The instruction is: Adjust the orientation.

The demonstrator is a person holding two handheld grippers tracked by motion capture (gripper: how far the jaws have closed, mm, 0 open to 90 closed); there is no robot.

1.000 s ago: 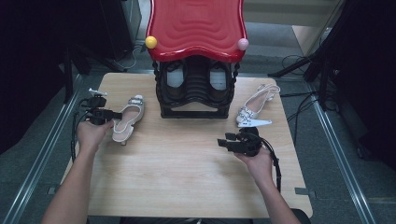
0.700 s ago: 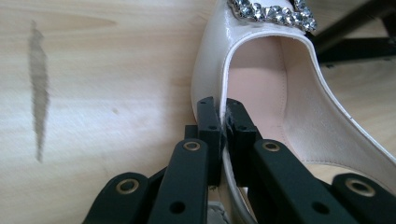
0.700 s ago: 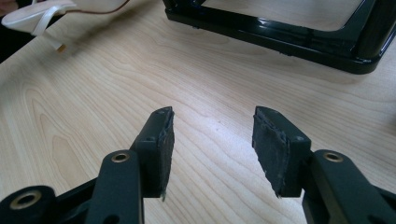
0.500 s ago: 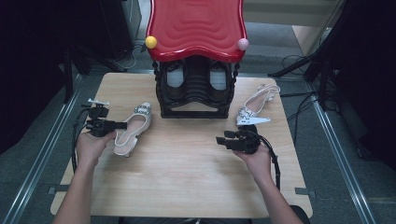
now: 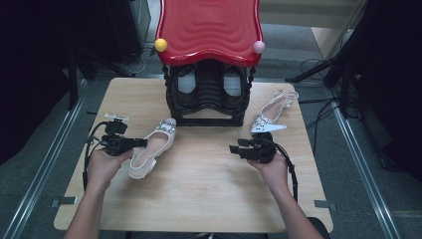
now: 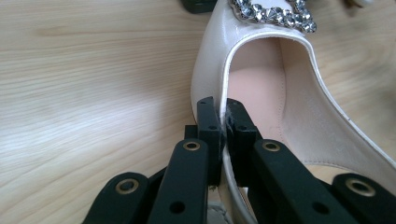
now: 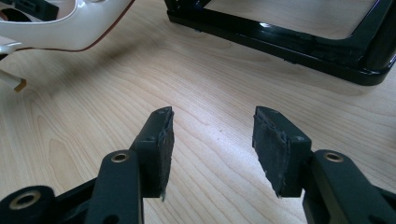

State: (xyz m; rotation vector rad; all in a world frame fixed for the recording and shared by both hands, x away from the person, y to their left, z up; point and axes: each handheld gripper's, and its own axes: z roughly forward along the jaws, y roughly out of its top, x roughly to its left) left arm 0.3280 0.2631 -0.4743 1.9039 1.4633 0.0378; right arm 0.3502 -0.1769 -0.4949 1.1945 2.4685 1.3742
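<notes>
My left gripper (image 6: 223, 116) pinches the side wall of the cream jewel-buckled slingback shoe (image 5: 153, 147) — toe aimed at the black rack (image 5: 209, 99); my right gripper (image 7: 212, 135) gapes wide.

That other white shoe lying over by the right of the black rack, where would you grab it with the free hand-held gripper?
Probably by the thin side wall near the heel, as the left hand-held gripper pinches the near shoe. The far shoe points its toe at the person and its loose strap away, so the open right hand-held gripper would come in from the right side, one jaw inside the rim, one outside.
</notes>
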